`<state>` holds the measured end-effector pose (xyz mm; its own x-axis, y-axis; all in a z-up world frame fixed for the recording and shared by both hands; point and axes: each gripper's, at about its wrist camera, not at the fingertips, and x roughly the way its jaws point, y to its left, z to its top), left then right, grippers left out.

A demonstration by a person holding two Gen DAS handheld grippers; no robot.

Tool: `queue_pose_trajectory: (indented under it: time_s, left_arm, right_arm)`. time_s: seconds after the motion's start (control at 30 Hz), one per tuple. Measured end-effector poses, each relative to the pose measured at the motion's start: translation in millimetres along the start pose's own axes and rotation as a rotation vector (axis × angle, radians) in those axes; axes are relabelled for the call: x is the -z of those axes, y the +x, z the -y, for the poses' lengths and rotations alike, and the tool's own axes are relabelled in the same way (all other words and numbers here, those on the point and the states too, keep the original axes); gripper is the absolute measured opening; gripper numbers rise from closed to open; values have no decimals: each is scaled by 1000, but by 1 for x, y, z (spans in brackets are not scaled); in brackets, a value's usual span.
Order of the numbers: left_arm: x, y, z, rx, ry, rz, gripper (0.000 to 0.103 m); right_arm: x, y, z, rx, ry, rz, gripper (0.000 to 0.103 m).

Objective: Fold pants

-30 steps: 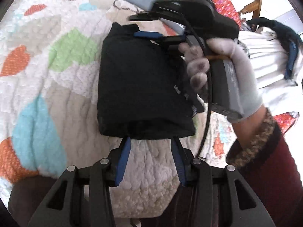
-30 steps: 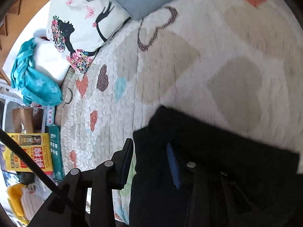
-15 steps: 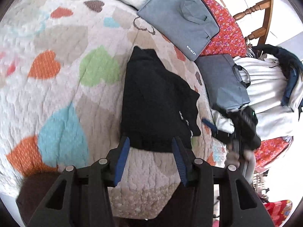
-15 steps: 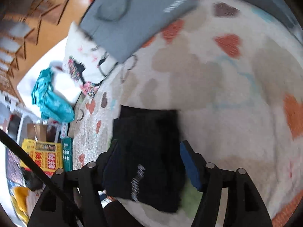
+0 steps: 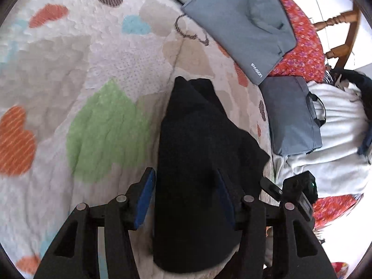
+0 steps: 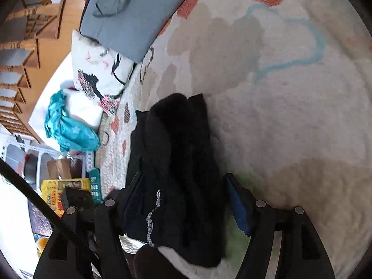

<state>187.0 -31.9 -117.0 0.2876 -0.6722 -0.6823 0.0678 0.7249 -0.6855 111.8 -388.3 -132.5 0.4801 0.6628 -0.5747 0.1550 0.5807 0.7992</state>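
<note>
The black pants lie folded into a thick bundle on the heart-patterned quilt. My left gripper is open, its blue pads on either side of the bundle's near end. In the right wrist view the same pants show white lettering near the front. My right gripper is open and straddles the bundle from its other end. The right gripper's body also shows at the lower right of the left wrist view.
Two grey laptop bags lie on a red floral cloth at the bed's far right. A white garment lies beyond them. A printed pillow, a teal cloth and yellow boxes sit past the bed's edge.
Both grippers have moved in over the folded pants and now straddle the bundle from opposite ends. The right gripper has left the top of the pants and dropped to the bed's right side.
</note>
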Motion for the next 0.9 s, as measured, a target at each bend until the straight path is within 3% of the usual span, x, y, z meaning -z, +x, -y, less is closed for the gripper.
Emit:
queue_pose_trajectory:
  time_s: [0.1, 0.2, 0.27, 0.3, 0.33, 0.37, 0.43, 0.57, 0.8, 0.9]
  left_arm:
    - [-17, 16, -5, 25, -4, -13, 54]
    - [-25, 23, 2, 53, -3, -11, 66]
    - [-24, 25, 12, 47, 20, -26, 66]
    - [-23, 23, 18, 59, 45, -36, 63]
    - [-21, 21, 20, 86, 53, -48, 45]
    - [-19, 18, 23, 115, 50, -61, 37]
    - [-19, 7, 26, 151, 45, -42, 34]
    - [-30, -17, 25, 182, 24, 15, 34]
    - [-73, -30, 12, 90, -19, 103, 34]
    - [-92, -22, -4, -39, -17, 128, 34]
  right_arm:
    - [-4, 9, -9, 1, -22, 9, 84]
    - [-4, 13, -13, -18, -26, 25, 85]
    - [-1, 15, -17, -49, -34, 30, 83]
    - [1, 16, -20, -70, -38, 20, 72]
    - [4, 17, -23, -84, -38, 12, 61]
    - [5, 18, -27, -81, -50, 10, 57]
    - [7, 16, -40, -63, -94, 5, 39]
    - [4, 15, -64, -72, -141, 8, 36]
    - [-27, 44, -96, -86, -158, 20, 35]
    - [-47, 64, -100, -39, -161, 27, 35]
